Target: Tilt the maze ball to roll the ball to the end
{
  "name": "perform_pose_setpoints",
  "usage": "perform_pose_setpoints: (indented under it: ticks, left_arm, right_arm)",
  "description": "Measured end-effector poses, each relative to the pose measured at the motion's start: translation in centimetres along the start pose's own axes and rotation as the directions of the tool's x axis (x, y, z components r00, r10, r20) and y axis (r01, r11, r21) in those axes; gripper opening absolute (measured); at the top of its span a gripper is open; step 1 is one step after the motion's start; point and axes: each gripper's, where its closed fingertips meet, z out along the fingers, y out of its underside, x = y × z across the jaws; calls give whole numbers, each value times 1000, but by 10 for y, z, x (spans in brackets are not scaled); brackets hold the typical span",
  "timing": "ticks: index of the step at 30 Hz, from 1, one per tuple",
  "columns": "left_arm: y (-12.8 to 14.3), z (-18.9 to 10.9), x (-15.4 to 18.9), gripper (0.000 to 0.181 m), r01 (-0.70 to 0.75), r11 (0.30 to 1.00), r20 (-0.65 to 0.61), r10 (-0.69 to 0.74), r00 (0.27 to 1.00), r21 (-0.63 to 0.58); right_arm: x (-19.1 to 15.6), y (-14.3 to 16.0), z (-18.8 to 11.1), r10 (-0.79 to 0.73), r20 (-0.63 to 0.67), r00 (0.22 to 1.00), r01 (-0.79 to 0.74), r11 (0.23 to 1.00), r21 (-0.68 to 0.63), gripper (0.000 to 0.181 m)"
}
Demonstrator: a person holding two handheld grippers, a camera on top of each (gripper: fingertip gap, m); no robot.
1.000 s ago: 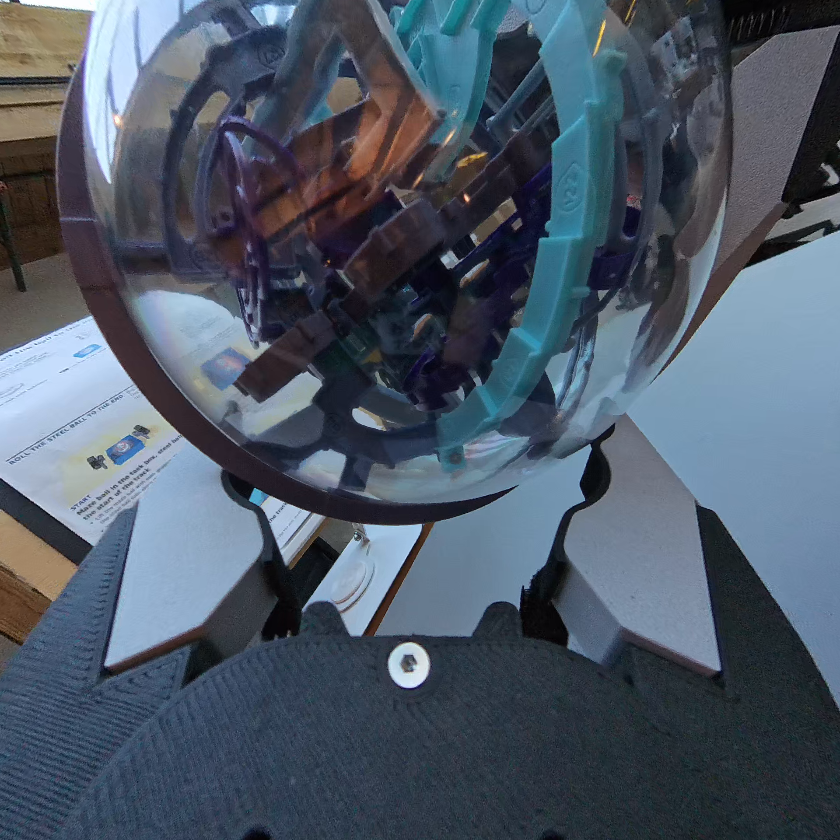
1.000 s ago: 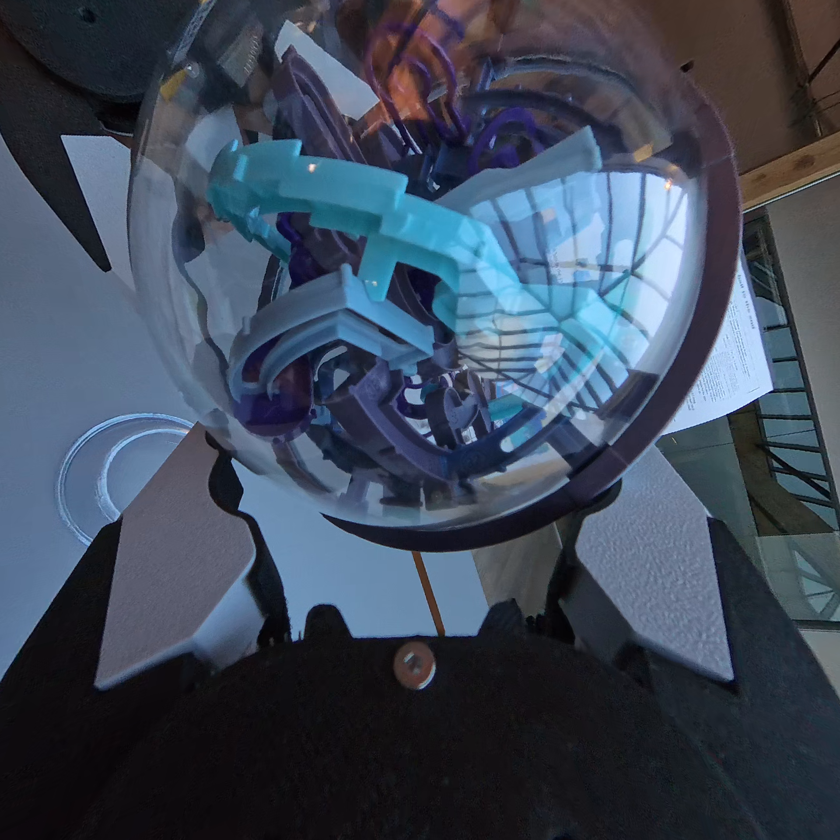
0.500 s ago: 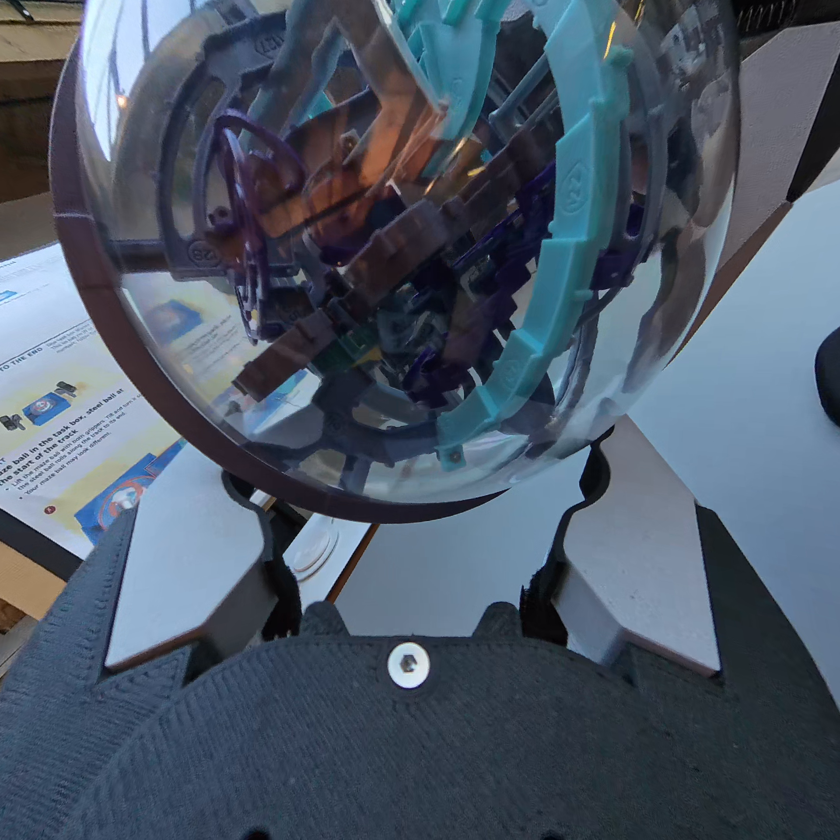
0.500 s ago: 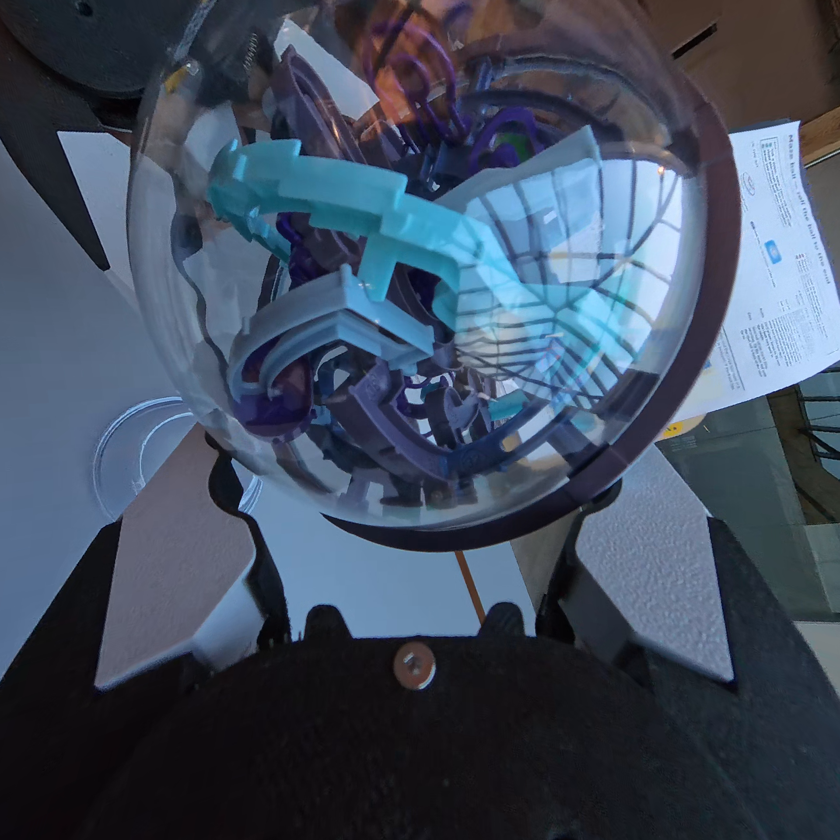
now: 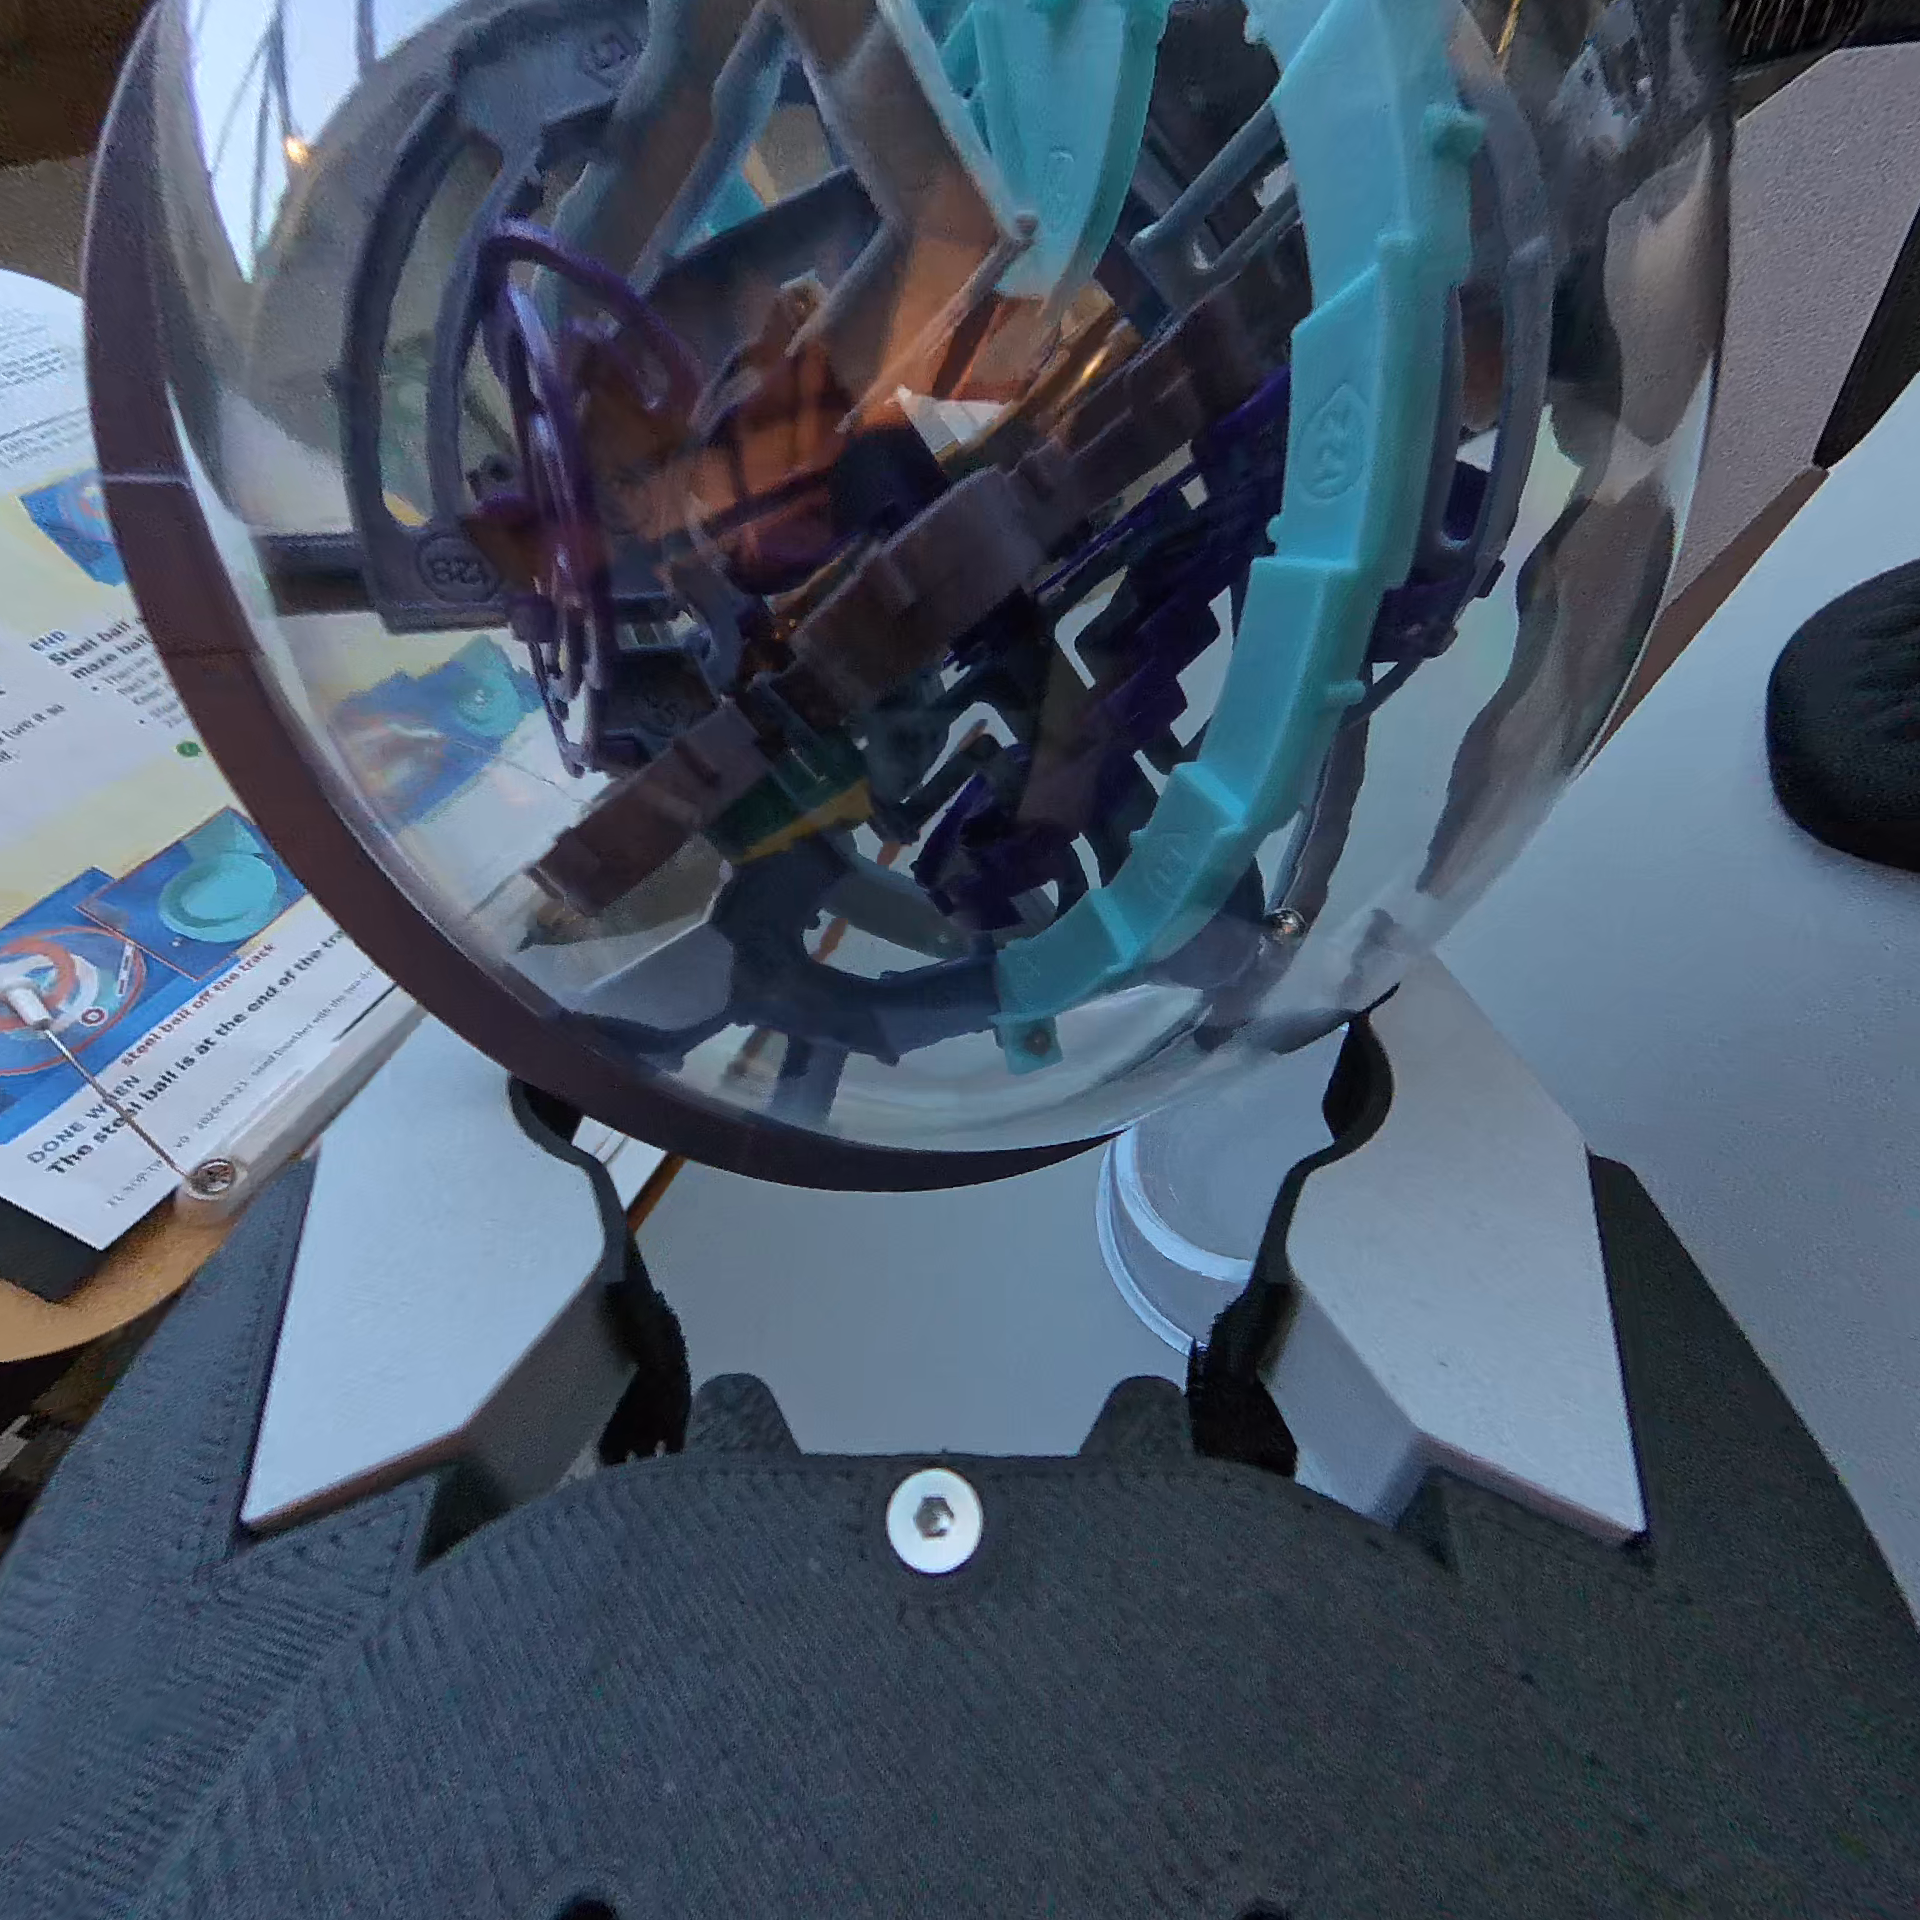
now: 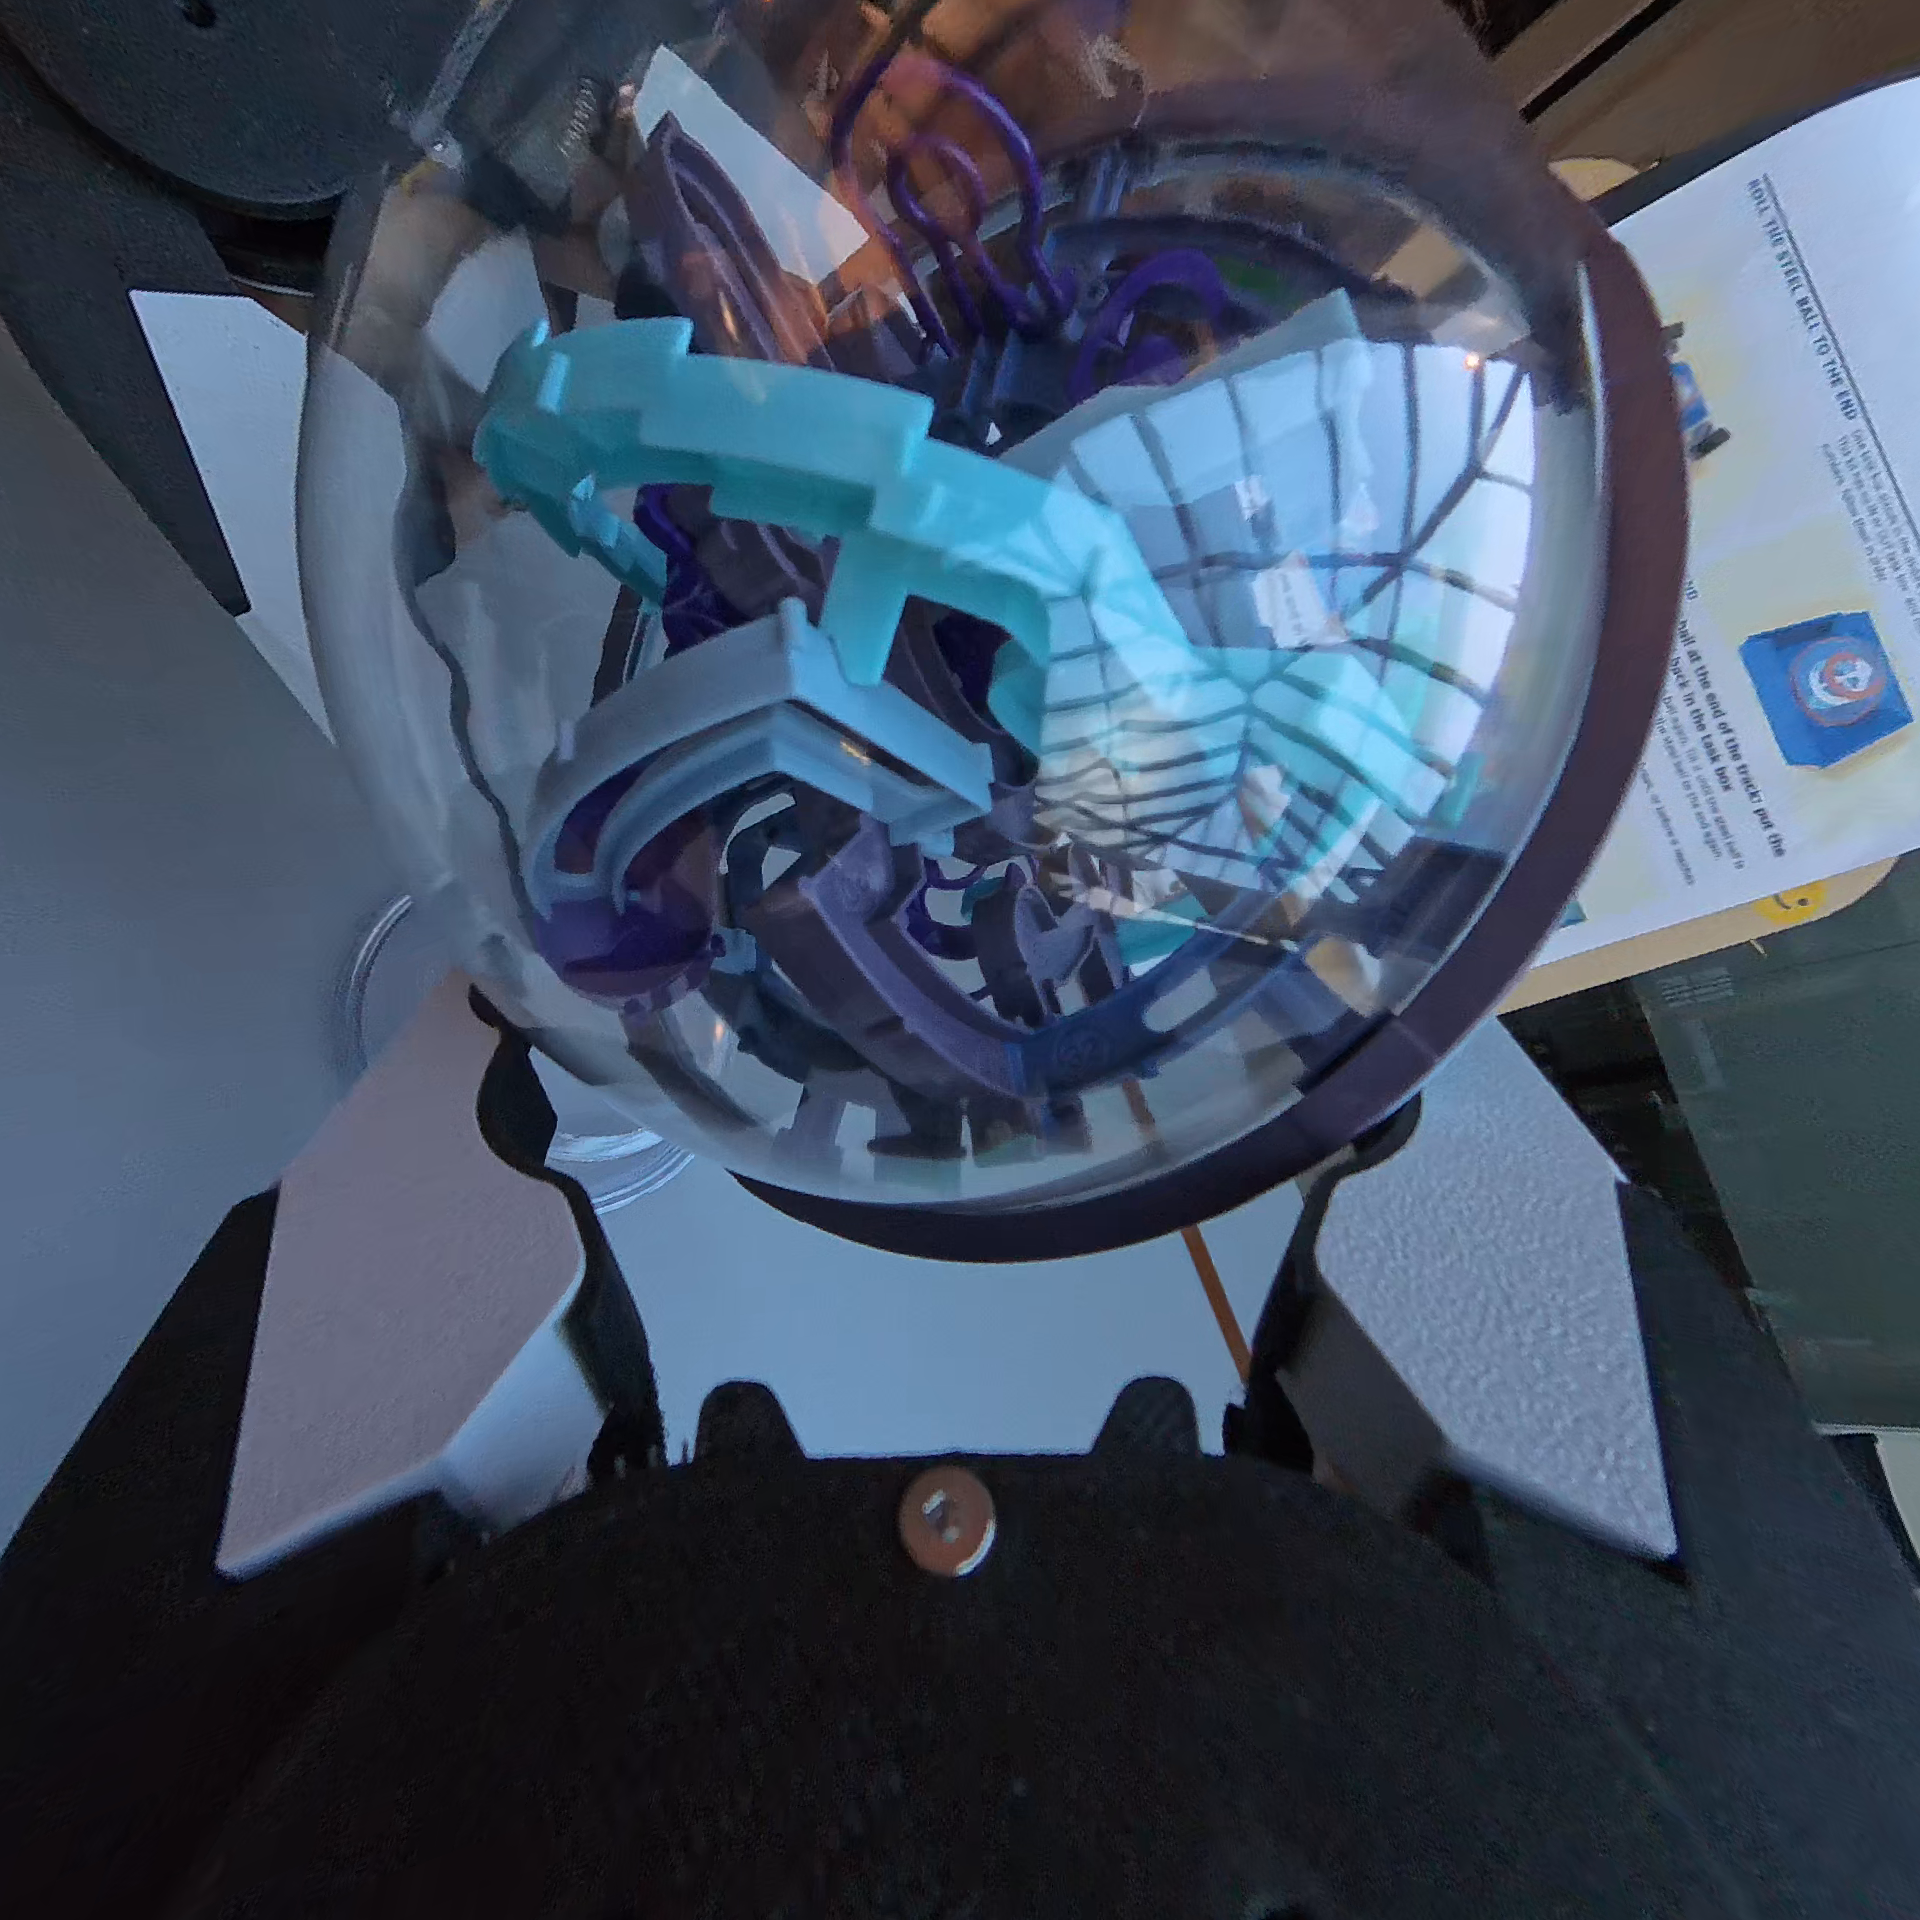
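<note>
Left gripper [image 5: 940, 1081]: nearest to us, its black printed body with grey fingers [image 5: 436, 1288] spread wide, cradling the underside of the maze ball.
Right gripper [image 6: 940, 1132]: the same wide spread, its fingers [image 6: 1455, 1320] bearing on the sphere from the opposite side.
Maze ball [image 5: 883, 540]: a clear plastic sphere with a dark brown equator band, filled with turquoise, grey and purple tracks; we hold it between both grippers, lifted off the bench.
Steel ball: we cannot find it among the tracks in either view.
Progress: we judge the tilting to be under way; how much of the track is left, we cannot tell.
Clear round stand [image 5: 1164, 1226]: on the pale bench [image 5: 1662, 1039] just below the sphere.
Instruction sheet [image 6: 1787, 582]: a printed page on a wooden board, beyond the sphere to one side.
Black rounded object [image 5: 1849, 727]: farther off on the bench.
Room: the bench edge and a drop show beside the sheet; otherwise open air surrounds the sphere for turning.
</note>
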Motion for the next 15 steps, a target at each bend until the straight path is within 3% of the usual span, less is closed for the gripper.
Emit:
perform_pose_setpoints:
  ticks: [15]
  left_arm:
    - [25,-9,29,145,64,994,-31,-67,997,-90]
  right_arm:
    - [-34,17,2,65,65,996,-65,998,-15,156]
